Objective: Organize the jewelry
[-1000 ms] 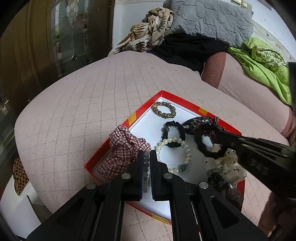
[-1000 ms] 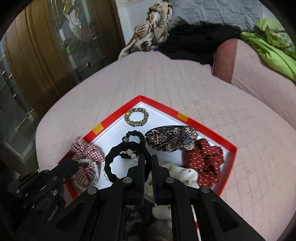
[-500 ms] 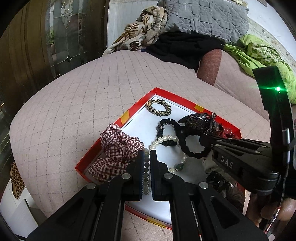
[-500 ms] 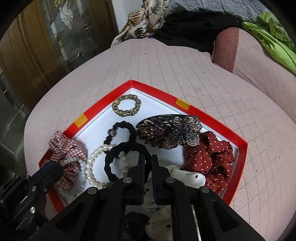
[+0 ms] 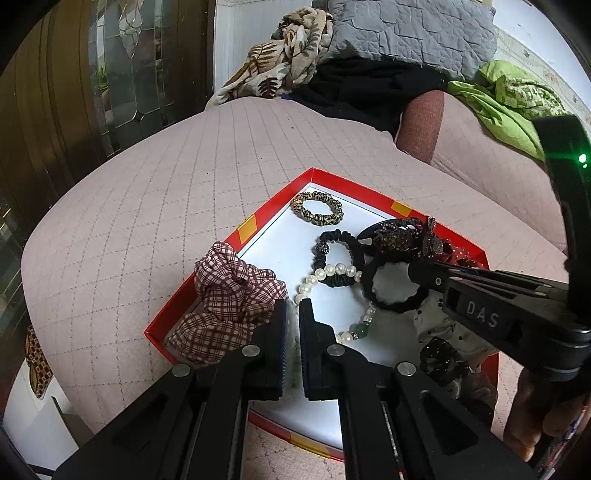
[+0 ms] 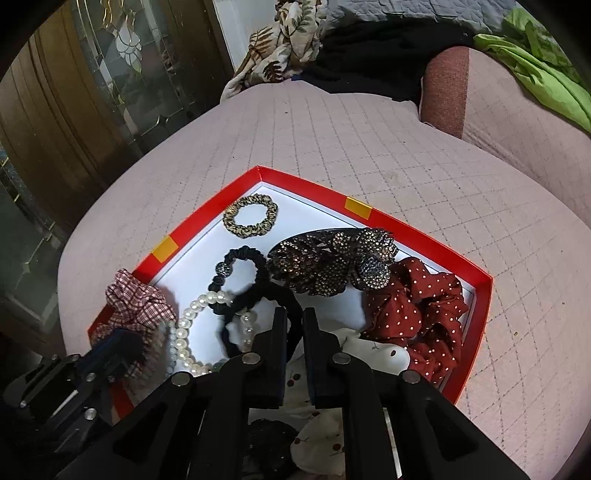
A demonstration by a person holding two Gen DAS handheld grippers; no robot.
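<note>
A red-rimmed box [image 5: 280,195] [image 6: 436,242] with a white floor lies on a pink quilted cushion. My left gripper [image 5: 292,308] is shut on a pale bead bracelet [image 5: 293,325] beside the plaid scrunchie [image 5: 232,291]. My right gripper [image 6: 294,314] is shut on a thick black hair tie [image 5: 391,284] [image 6: 258,299] and holds it just above the pearl bracelet [image 5: 332,271] [image 6: 192,317]. The box also holds a leopard scrunchie [image 5: 317,208] [image 6: 251,215], a thin black tie [image 5: 332,240] [image 6: 236,271], a beaded hair clip [image 6: 332,260], a red dotted scrunchie [image 6: 417,314] and a white printed scrunchie [image 6: 373,350].
The cushion [image 5: 147,184] drops off at the left toward a wooden and glass door [image 5: 92,74]. Folded cloths, a grey pillow [image 5: 406,33] and green fabric [image 5: 509,99] lie at the back. A bolster [image 6: 447,92] stands at the far right.
My right gripper has carried the black hair tie lower and to the right, down over the pearl bracelet. The left gripper has stayed shut by the plaid scrunchie.
</note>
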